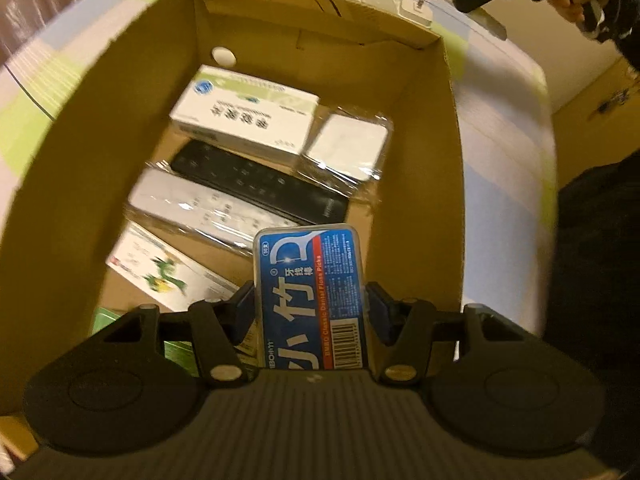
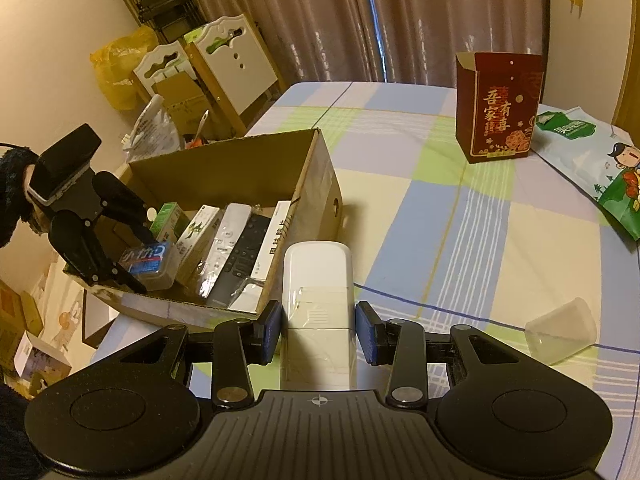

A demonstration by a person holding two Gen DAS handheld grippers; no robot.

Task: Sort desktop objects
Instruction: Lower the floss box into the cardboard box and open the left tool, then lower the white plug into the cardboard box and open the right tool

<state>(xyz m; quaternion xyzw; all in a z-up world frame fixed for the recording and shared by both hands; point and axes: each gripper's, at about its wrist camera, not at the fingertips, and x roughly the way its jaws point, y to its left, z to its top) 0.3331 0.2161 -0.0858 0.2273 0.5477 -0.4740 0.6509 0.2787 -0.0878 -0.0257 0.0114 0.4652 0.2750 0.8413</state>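
My left gripper (image 1: 312,304) is shut on a blue dental floss box (image 1: 310,296) and holds it just above the near end of an open cardboard box (image 1: 120,80). Inside lie a white medicine box (image 1: 244,112), a black remote (image 1: 260,180), a wrapped white remote (image 1: 208,204) and a wrapped white square (image 1: 348,144). The right wrist view shows the same left gripper (image 2: 142,260) with the floss box (image 2: 150,262) inside the cardboard box (image 2: 316,184). My right gripper (image 2: 318,324) is shut on a taped white remote (image 2: 318,276) just right of the box.
A checked tablecloth (image 2: 440,220) covers the table. A red gift box (image 2: 500,108) stands at the back right beside a green printed bag (image 2: 592,160). A translucent cup (image 2: 560,336) lies on its side at the right. Chairs (image 2: 236,64) and clutter stand beyond the table's left edge.
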